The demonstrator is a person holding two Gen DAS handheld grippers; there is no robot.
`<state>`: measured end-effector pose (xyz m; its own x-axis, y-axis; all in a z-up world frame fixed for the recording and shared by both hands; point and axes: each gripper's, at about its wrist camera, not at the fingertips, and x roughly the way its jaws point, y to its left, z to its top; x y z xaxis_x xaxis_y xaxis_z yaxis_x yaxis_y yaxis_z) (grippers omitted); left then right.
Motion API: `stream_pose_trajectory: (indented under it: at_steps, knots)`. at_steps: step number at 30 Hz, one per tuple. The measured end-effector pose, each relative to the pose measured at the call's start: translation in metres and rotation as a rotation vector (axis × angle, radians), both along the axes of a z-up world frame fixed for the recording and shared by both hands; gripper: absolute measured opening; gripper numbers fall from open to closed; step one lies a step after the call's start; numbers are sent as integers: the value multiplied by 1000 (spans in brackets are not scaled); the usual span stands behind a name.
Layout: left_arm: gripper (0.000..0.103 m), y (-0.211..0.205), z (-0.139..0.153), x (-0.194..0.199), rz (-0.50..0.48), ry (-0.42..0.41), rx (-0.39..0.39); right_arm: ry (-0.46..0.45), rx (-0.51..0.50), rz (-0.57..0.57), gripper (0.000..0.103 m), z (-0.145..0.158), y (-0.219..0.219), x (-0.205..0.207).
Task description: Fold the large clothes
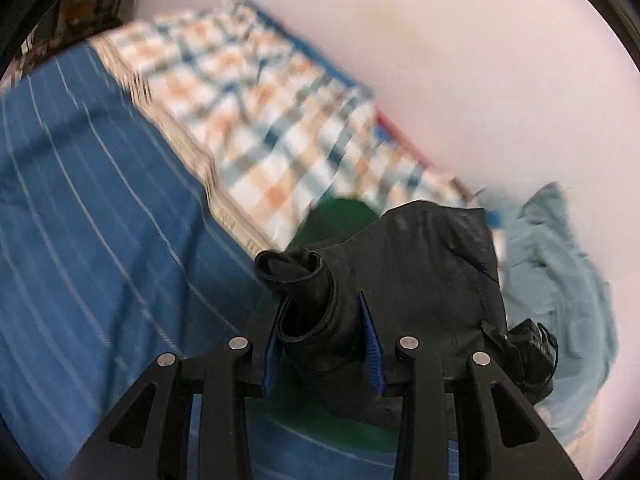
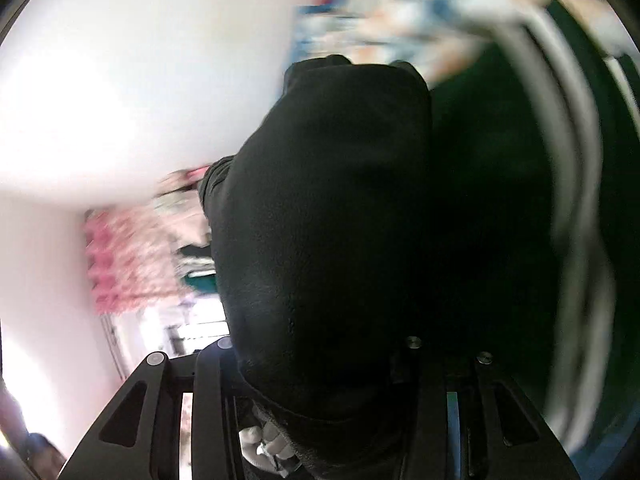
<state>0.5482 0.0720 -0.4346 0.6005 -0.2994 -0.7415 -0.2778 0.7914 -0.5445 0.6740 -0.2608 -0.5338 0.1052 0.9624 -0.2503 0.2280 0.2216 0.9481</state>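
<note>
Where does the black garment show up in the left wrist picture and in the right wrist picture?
Left wrist: black garment at lower centre-right, bunched between the left tool's fingers.
Right wrist: it fills the centre, running down into the right tool.
Shared landmark: the checked cloth, upper middle left view, blurred at top right.

The left wrist view looks down along its fingers at the bed (image 1: 100,208), while the right wrist view, close and blurred, perhaps faces level; both share the black garment (image 1: 400,280).

No readable text or labels anywhere.
</note>
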Motion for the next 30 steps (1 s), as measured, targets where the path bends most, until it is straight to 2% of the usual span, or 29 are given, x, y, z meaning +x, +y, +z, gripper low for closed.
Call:
stream_pose_trajectory:
  at_steps: [1,4,6,8,10,11,13,15,17,20,22,23,27,30]
  knots:
    - [31,-5,-19,7,-1,20,3,46,-29,10,44,-23,-2,8]
    - [32,-15,-36,15,-23,39,21,103,-55,29,50,-61,-6,19]
    - [36,-18,-37,16,-29,44,36,98,-59,36,55,-61,-9,14]
    - [36,-19,-36,17,-52,62,70,64,-170,64,74,-45,-4,8]
    - [39,-21,-31,17,-78,71,120,-18,-420,81,80,-12,4,-2]
    - [47,-26,-25,16,-91,74,182,-60,-532,85,86,5,10,-11]
    - [91,-33,-10,11,-105,84,328,-139,-763,89,90,35,25,-31]
    - [95,-38,4,6,-122,77,431,-214,-1037,84,91,68,47,-66]
    - [96,-44,20,-2,-143,75,510,-253,-1202,62,91,92,67,-99]
    - [97,-51,47,-21,-169,77,581,-271,-1294,23,93,122,72,-141]
    - [97,-58,72,-40,-190,69,622,-265,-1327,-14,94,149,44,-159]
    - [97,-60,81,-46,-198,65,634,-262,-1343,-32,94,166,46,-174]
    - [98,-68,137,-93,-247,31,650,-260,-1399,-88,95,247,57,-224]
    - [98,-75,176,-128,-280,-3,666,-276,-1429,-146,95,308,57,-279]
